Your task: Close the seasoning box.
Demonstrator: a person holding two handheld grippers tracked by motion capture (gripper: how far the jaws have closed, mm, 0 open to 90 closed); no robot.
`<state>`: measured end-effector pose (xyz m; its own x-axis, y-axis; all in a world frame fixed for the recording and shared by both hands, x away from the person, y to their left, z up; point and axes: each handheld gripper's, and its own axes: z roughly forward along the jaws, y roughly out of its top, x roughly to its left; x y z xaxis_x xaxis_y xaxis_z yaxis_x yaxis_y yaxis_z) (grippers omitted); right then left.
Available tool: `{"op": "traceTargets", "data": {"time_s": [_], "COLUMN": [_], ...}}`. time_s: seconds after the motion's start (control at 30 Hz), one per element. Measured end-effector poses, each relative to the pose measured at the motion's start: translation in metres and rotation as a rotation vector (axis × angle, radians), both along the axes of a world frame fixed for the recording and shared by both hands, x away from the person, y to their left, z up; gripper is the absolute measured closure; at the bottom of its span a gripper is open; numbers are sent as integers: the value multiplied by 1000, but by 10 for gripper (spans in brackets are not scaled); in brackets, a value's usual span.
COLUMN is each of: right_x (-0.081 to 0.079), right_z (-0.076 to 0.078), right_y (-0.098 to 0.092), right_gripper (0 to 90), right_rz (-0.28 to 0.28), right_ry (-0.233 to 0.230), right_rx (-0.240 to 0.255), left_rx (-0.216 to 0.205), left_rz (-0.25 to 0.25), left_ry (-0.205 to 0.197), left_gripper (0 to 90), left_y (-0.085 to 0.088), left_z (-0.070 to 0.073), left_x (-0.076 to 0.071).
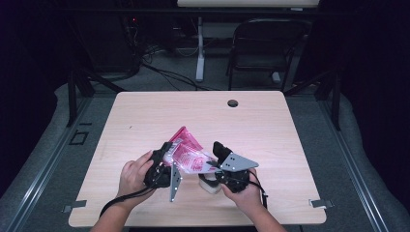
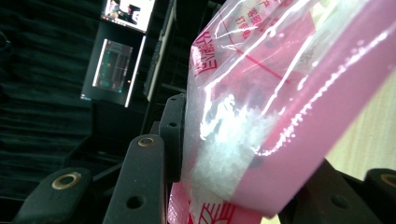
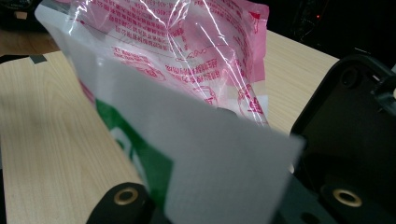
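Bag (image 1: 186, 153) pinched between left gripper (image 1: 162, 164) and right gripper (image 1: 220, 162) — white crystals (image 2: 229, 144) seen from left gripper view.

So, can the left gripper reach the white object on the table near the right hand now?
Probably not: the left gripper is shut on the pink bag, and the right gripper is above the white object.

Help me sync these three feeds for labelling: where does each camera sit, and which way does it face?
High view: above the person's side, looking forward and down on the table; both forearms, left gripper and right gripper show.
Left gripper view: rides that gripper, looking along its jaws at the pink bag between them.
Right gripper view: rides that gripper, facing the bag's white edge over the table.
All three views share the pink bag.
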<state>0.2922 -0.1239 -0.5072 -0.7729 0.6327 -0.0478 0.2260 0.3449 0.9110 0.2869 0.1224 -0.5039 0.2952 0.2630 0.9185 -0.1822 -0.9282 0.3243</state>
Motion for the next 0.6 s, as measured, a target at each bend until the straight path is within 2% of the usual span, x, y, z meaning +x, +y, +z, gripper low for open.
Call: {"op": "traceTargets", "data": {"time_s": [0.17,0.5,0.6], "right_x": [1,1,2], "right_z": [1,2,2], "right_y": [-1,1,1], "right_gripper": [893,893,893], "right_rz": [-4,-2,-2], "right_ry": [-4,-8,-7], "right_rx": [1,4,6], "left_rx": [-35,-87,-111], "left_rz": [-5,0,0], "left_ry": [26,101,134], "left_gripper": [668,672,672], "left_y": [1,6,7], "left_z": [-3,-9,-13], "left_x": [2,6,9]}}
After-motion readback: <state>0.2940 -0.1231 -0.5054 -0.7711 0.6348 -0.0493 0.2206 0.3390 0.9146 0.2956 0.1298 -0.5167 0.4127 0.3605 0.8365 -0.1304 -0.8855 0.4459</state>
